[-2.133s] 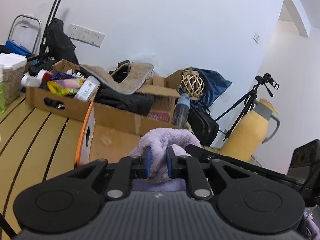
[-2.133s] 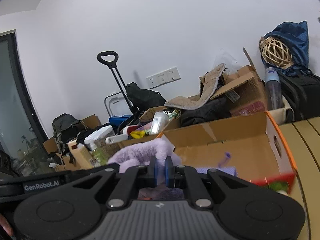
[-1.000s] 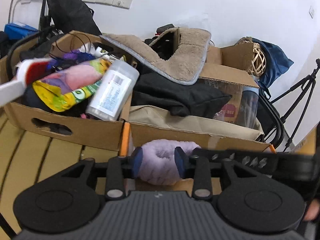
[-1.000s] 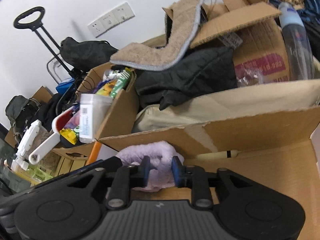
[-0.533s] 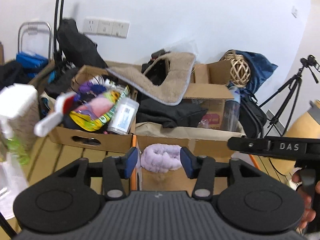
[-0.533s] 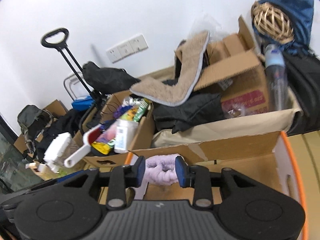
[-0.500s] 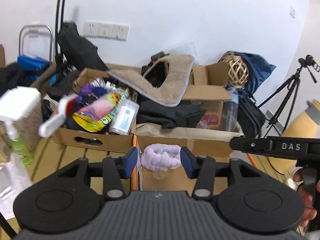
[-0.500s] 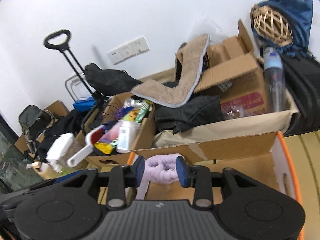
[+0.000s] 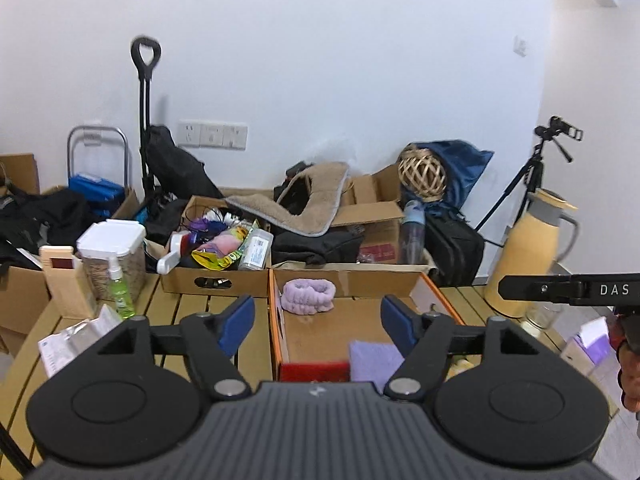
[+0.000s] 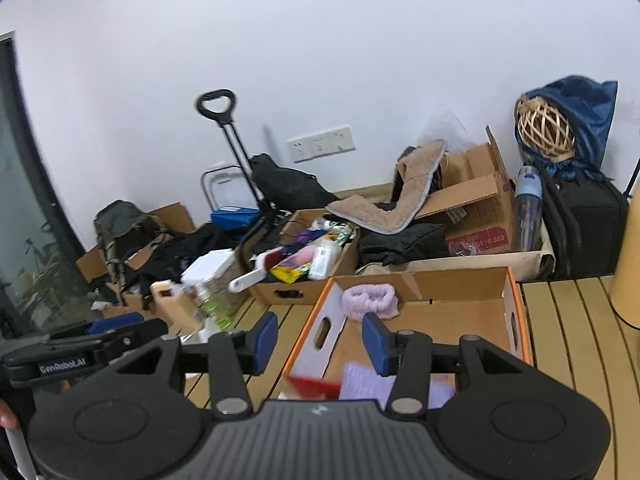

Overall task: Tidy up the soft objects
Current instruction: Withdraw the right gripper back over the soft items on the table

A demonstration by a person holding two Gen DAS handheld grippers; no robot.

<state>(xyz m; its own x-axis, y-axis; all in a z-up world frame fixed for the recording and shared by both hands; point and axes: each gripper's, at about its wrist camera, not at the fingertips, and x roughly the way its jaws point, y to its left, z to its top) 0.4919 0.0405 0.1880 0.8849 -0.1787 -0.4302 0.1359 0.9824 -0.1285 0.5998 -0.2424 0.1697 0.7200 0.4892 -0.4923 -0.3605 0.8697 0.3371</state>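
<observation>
Looking along the left gripper point(image 9: 318, 322), its jaws are opening, wide and empty; the lilac fluffy band point(image 9: 308, 296) lies ahead and far, in the far left corner of the orange-edged cardboard box point(image 9: 276, 320), its long axis running left to right, a purple cloth point(image 9: 374, 360) nearer. From the right wrist view, the right gripper point(image 10: 320, 338) is also opening with nothing between its pads; the band point(image 10: 370, 300) sits beyond them, slightly right. Neither hand looks clearly nearer.
</observation>
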